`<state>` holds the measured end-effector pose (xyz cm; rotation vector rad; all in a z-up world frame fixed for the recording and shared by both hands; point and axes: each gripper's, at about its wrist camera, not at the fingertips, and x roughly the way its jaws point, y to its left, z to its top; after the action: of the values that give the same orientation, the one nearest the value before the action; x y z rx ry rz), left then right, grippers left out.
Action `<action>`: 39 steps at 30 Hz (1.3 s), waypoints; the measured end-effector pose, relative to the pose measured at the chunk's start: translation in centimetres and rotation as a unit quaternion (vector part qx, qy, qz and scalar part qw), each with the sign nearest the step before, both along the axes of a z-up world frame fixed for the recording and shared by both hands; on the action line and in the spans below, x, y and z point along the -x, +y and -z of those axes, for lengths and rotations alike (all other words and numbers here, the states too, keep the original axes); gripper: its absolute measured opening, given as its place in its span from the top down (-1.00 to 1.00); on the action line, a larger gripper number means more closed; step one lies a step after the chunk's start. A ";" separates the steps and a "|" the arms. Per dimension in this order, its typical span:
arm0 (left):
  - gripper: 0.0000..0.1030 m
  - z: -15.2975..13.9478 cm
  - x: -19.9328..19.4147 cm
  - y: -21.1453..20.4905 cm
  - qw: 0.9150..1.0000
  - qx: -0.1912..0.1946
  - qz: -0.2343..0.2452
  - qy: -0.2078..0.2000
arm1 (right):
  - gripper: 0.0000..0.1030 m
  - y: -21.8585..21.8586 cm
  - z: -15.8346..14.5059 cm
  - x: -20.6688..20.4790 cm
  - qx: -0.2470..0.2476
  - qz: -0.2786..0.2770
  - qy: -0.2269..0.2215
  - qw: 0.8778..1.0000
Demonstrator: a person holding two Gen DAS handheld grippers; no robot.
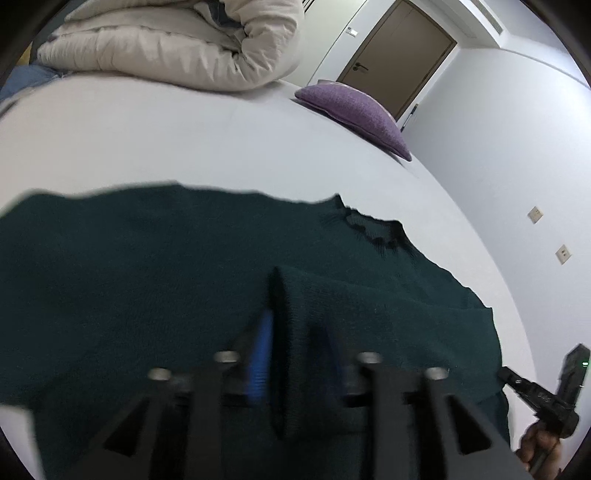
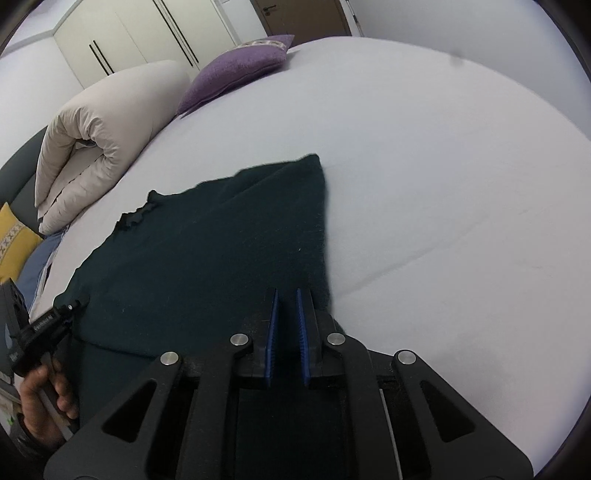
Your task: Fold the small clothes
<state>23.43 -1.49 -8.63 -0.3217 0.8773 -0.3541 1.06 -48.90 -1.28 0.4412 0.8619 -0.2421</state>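
A dark green knit sweater (image 1: 147,277) lies spread on the pale bed sheet (image 1: 184,140), its ruffled collar (image 1: 373,229) toward the far side. My left gripper (image 1: 295,325) stands open over it. An upright fold of the knit rises between its blue pads, close to the left pad (image 1: 262,354) and apart from the right one. In the right wrist view the sweater (image 2: 207,251) has a folded right edge that runs into my right gripper (image 2: 287,291). Its pads stand almost together with dark cloth in the narrow gap. The left gripper (image 2: 75,306), held by a hand, is at the sweater's left edge.
A rolled beige duvet (image 2: 92,136) and a purple pillow (image 2: 236,70) lie at the far side of the bed. A yellow cushion (image 2: 14,240) sits at the left edge. Bare sheet (image 2: 443,184) stretches right of the sweater. A brown door (image 1: 399,51) and wardrobe (image 2: 147,33) stand behind.
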 end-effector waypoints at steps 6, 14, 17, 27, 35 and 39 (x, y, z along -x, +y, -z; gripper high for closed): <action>-0.44 -6.0 4.2 6.7 0.996 0.031 -0.056 -0.060 | -0.37 6.5 -7.4 3.8 0.070 -0.014 -0.107 0.992; -0.44 -4.1 12.7 25.7 0.960 0.112 -0.254 -0.032 | -0.93 16.0 -13.0 4.6 0.055 -0.100 -0.186 0.976; -0.44 -1.2 15.3 30.9 0.934 0.148 -0.326 0.002 | -0.93 18.0 -13.2 4.2 -0.001 -0.129 -0.178 0.975; -0.34 3.0 13.4 37.5 0.871 0.255 -0.421 0.008 | -0.73 22.5 -10.3 2.7 -0.120 -0.143 -0.132 0.973; 0.75 2.7 10.1 39.1 0.880 0.245 -0.406 0.014 | -0.68 21.3 -8.3 2.6 -0.135 -0.123 -0.123 0.975; 0.80 -2.1 9.8 34.8 0.917 0.169 -0.358 -0.036 | -0.65 19.9 -7.2 2.9 -0.144 -0.113 -0.119 0.976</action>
<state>13.67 33.32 -6.51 -0.9136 0.5684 0.1729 -1.88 -29.04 5.88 0.6239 0.7044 0.1470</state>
